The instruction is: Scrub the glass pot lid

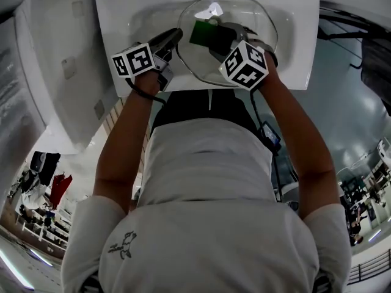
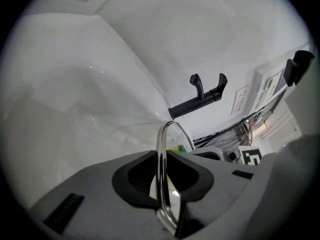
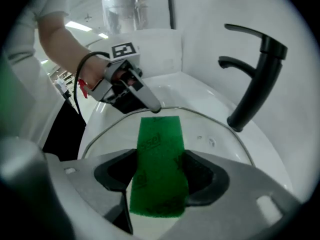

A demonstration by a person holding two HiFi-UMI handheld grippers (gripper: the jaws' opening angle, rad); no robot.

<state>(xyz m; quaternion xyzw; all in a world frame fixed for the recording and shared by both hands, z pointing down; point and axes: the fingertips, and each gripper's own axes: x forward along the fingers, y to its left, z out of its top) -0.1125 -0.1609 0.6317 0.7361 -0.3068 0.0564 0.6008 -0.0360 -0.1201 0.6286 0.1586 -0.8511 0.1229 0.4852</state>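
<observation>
Apparently only left gripper view shows lid (image 2: 160, 156) clamped.

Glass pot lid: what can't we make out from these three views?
- Head view: centre of the glass pot lid, covered by the right gripper and its green scouring pad.
- Left gripper view: lid seen edge-on, only its metal rim; the left gripper body cuts off the rest.
- Right gripper view: whether the pad touches the glass; the pad hides that.
- All views: grime on glass, too faint.
</observation>
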